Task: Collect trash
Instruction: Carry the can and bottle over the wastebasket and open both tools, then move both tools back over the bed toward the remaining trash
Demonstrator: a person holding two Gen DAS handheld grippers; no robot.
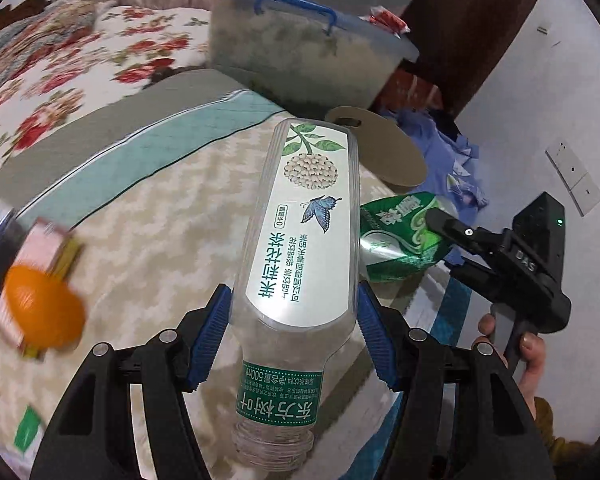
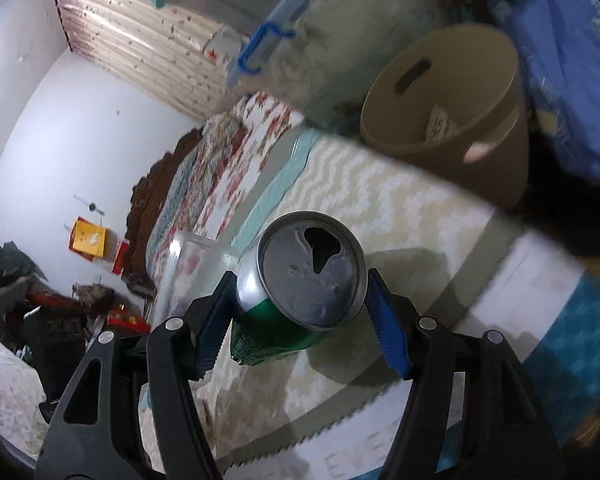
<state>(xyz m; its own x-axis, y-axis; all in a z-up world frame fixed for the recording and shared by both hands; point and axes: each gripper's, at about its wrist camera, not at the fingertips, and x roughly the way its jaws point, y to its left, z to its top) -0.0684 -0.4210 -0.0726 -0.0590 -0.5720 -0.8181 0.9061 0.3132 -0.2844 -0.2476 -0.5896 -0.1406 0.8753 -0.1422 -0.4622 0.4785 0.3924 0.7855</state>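
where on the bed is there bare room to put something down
Bare patch: the chevron blanket between the teal strip and the held bottle. Crowded: the left edge with the orange and boxes, and the far corner by the tan bin and storage tub.

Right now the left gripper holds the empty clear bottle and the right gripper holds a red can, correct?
Not quite. The can in the right gripper is green, as the right wrist view shows. The left gripper does hold the empty clear bottle.
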